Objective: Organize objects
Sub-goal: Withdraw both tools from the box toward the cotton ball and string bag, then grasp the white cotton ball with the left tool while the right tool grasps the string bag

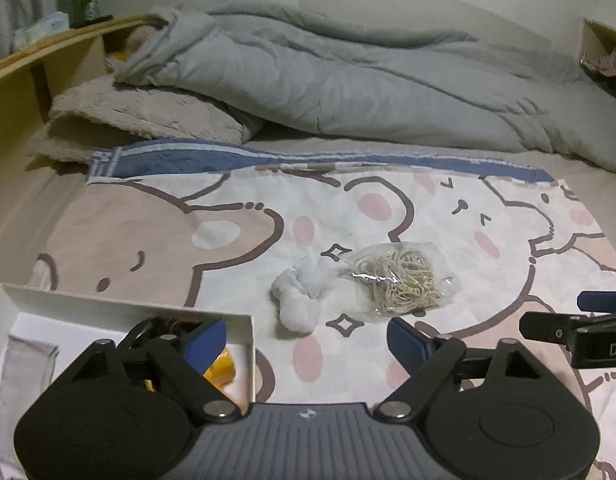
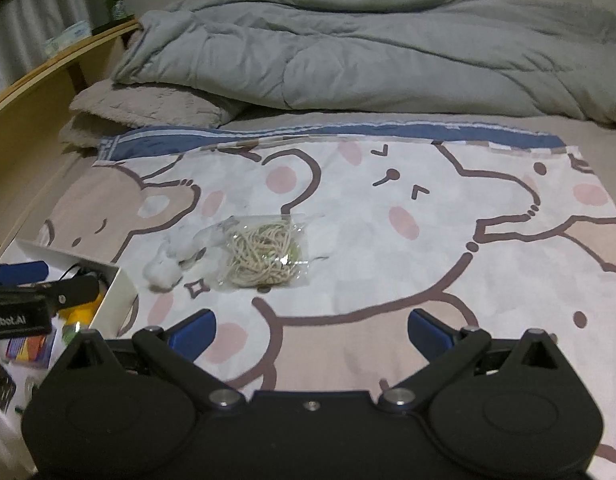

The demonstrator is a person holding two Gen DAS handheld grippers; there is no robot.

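A clear plastic bag of beige string (image 1: pixel 403 282) (image 2: pixel 264 256) lies on the cartoon bear cloth (image 1: pixel 507 248) (image 2: pixel 387 240). A white crumpled wad (image 1: pixel 298 294) (image 2: pixel 166 264) lies just left of it, touching it. A white box (image 1: pixel 128 308) (image 2: pixel 116 292) sits at the near left, holding a yellow item (image 1: pixel 222 368) and dark cables. My left gripper (image 1: pixel 306 340) is open and empty, its left finger over the box, just short of the wad. My right gripper (image 2: pixel 311 330) is open and empty, nearer than the bag and to its right.
A grey duvet (image 1: pixel 327 80) (image 2: pixel 367 52) is piled across the far side of the bed, with a fuzzy beige blanket (image 1: pixel 136 116) at its left. A wooden shelf (image 1: pixel 32 60) with a green bottle (image 1: pixel 85 2) runs along the left.
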